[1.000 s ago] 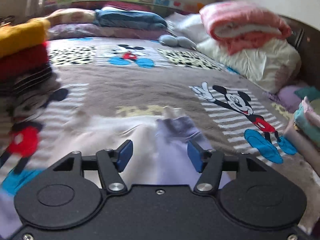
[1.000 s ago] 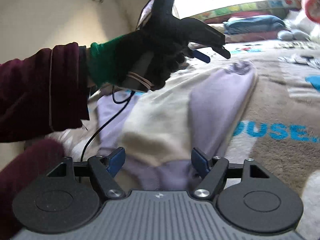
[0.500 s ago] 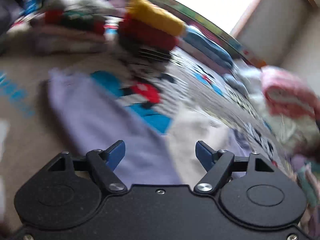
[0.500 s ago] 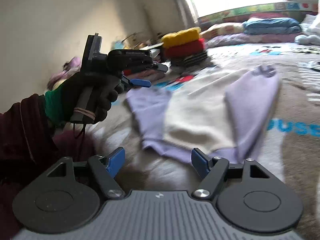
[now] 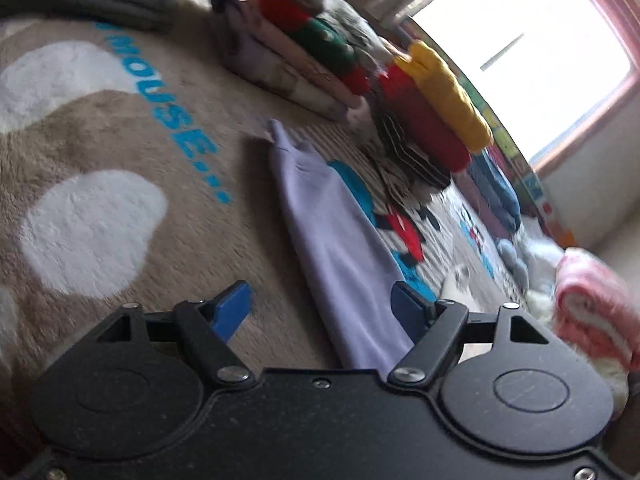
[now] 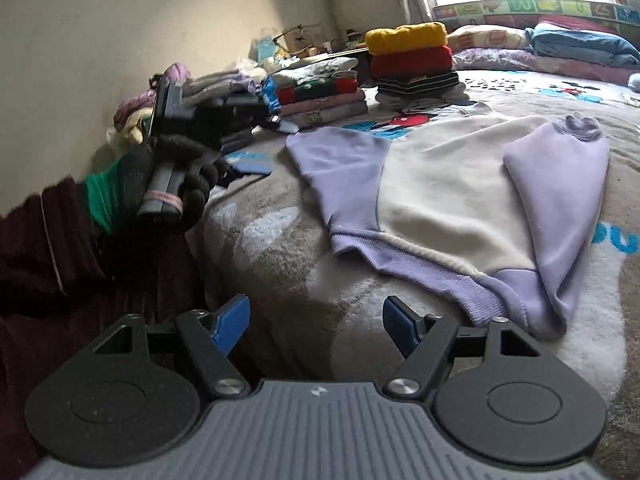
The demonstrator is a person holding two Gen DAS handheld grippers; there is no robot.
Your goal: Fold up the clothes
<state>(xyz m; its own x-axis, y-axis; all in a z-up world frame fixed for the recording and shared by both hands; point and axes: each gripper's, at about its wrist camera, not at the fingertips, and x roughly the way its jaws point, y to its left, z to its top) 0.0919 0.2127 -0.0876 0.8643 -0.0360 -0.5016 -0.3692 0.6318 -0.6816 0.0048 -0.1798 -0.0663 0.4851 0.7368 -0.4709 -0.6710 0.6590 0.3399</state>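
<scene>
We log a cream and lilac sweatshirt (image 6: pixel 448 200) spread flat on the Mickey Mouse blanket (image 6: pixel 320 300), centre right of the right wrist frame, one lilac sleeve (image 6: pixel 560 208) folded over its body. Our left gripper (image 5: pixel 320 304) has just been opening and stands spread, nothing clamped, the other lilac sleeve (image 5: pixel 340 240) lying under its right pad. Our right gripper (image 6: pixel 316 320) gapes empty above bare blanket, short of the hem. Upper centre: folded stack, yellow on red (image 6: pixel 408 50).
</scene>
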